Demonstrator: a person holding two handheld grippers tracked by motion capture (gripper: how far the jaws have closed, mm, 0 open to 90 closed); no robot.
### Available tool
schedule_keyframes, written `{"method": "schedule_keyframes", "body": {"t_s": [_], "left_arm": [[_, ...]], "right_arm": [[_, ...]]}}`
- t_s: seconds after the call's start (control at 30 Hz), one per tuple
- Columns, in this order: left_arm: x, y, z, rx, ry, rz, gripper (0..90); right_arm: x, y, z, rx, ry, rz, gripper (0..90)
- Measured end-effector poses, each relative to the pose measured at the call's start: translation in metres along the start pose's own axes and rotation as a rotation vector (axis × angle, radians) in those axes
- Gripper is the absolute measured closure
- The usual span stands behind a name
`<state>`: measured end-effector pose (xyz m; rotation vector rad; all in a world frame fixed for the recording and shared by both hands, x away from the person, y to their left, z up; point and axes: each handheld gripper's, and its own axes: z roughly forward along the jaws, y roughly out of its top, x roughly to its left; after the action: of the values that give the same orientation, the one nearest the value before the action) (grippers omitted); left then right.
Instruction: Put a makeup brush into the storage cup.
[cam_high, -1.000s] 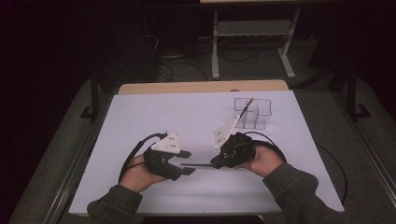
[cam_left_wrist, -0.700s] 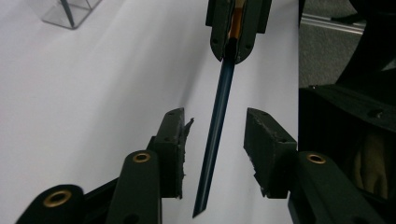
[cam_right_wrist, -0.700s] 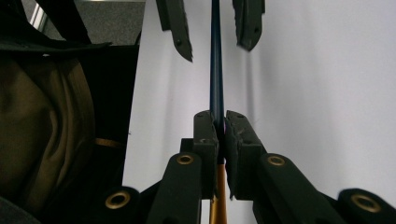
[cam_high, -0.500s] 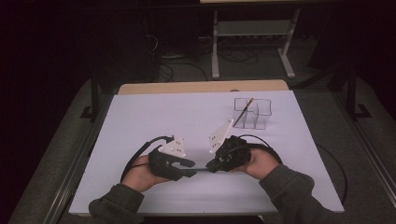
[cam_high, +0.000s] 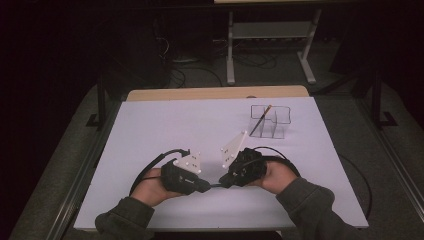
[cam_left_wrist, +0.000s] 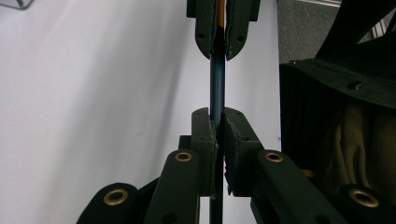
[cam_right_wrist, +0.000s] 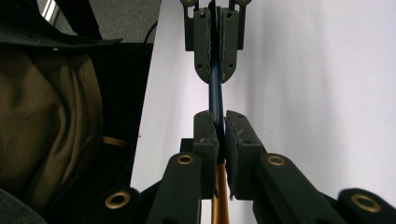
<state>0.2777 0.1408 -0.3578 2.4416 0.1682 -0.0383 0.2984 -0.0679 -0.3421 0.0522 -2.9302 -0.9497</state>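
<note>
Slim dark-blue pencil (cam_left_wrist: 217, 79), level, clamped both ends

From above, we see a dim room with light falling mainly on the white table (cam_high: 150, 130), which glows pale lavender while the floor and everything toward twelve, nine and three o'clock sink into near black. Shadows under the hands are soft and faint. The high view is slightly grainy and soft. In both gripper views, the tabletop is bright and even, without glare. The nearest black jaw parts at six o'clock look a little blurred, and the sleeve at the edges is dark and unfocused.
</note>
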Motion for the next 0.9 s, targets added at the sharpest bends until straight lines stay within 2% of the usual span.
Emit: {"method": "schedule_keyframes", "body": {"t_s": [0.23,0.3,0.37,0.4,0.6,0.8,0.9], "left_arm": [[-0.001,-0.002,0.001,-0.002,-0.007,0.01,84.6],[-0.001,-0.002,0.0,-0.011,0.008,0.016,84.7],[-0.001,-0.003,-0.001,-0.017,0.021,0.019,84.8],[-0.001,-0.004,-0.002,-0.018,0.021,0.016,84.8],[-0.001,-0.008,-0.006,-0.043,0.037,0.006,84.8],[-0.002,-0.014,-0.009,-0.079,0.044,-0.002,84.8],[-0.002,-0.015,-0.008,-0.089,0.036,-0.001,84.8]], "right_arm": [[0.001,-0.001,0.001,-0.007,0.008,-0.003,82.5],[0.0,-0.003,0.001,-0.023,0.0,0.002,81.2],[-0.001,-0.005,0.0,-0.044,0.014,0.018,70.8],[-0.001,-0.006,0.001,-0.05,0.004,0.034,67.3],[-0.004,-0.021,0.001,-0.089,-0.005,0.086,59.5],[-0.005,-0.033,-0.004,-0.153,-0.005,0.12,61.7],[-0.006,-0.036,-0.005,-0.175,0.002,0.123,69.4]]}}
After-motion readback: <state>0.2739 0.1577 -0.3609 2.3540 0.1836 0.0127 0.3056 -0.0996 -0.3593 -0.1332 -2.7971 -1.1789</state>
